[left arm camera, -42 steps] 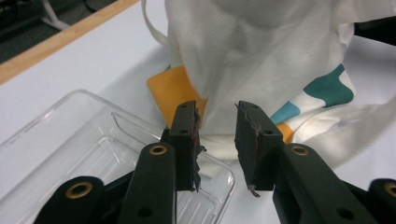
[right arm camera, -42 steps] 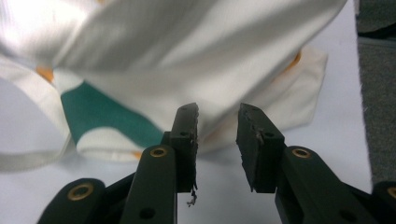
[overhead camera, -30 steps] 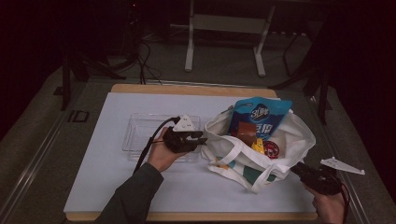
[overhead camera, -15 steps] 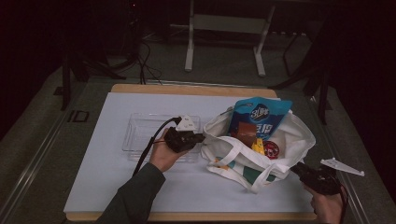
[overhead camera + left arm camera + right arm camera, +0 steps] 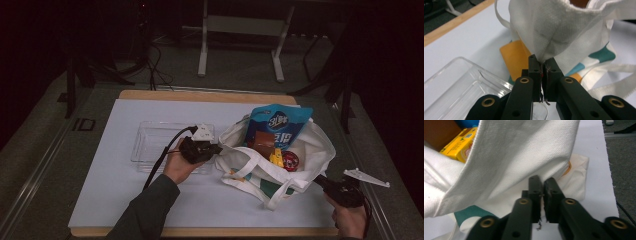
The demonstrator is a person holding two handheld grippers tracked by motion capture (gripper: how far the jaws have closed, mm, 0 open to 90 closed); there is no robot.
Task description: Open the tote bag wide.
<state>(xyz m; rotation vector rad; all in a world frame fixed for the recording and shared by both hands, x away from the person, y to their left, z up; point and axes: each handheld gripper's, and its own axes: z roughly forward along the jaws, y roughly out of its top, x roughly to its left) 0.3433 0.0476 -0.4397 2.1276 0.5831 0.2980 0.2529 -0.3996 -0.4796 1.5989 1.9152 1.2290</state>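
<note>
Both grippers have just closed: left gripper [image 5: 543,71] pinches the white tote bag [image 5: 280,165] rim, right gripper [image 5: 542,190] clamps its fabric at the opposite side; clear tray [image 5: 150,145] sits behind the left gripper

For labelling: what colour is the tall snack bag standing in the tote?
Blue with white lettering: the snack bag shows best in the high view, inside the white tote bag.
</note>
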